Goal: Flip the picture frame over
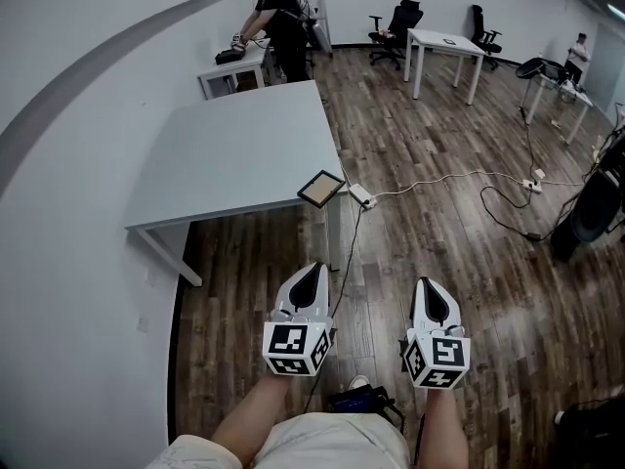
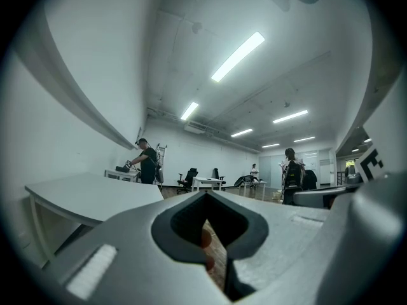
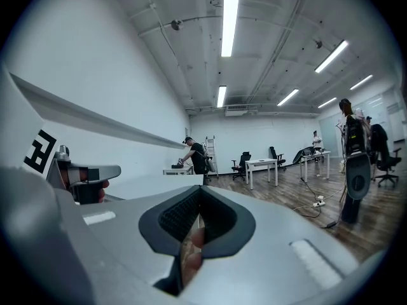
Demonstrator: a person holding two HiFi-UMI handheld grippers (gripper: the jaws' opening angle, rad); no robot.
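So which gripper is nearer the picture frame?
Left. The left gripper hangs short of the picture frame on the table corner; the right gripper is farther, off to its right.

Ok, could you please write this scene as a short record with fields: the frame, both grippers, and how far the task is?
picture frame: lies on the near corner of the grey table, brown side up
left gripper: jaws together, holds nothing, held low, apart from the table
right gripper: jaws together, holds nothing, held low beside the left one
task state: not started, frame untouched
background: person at a far table
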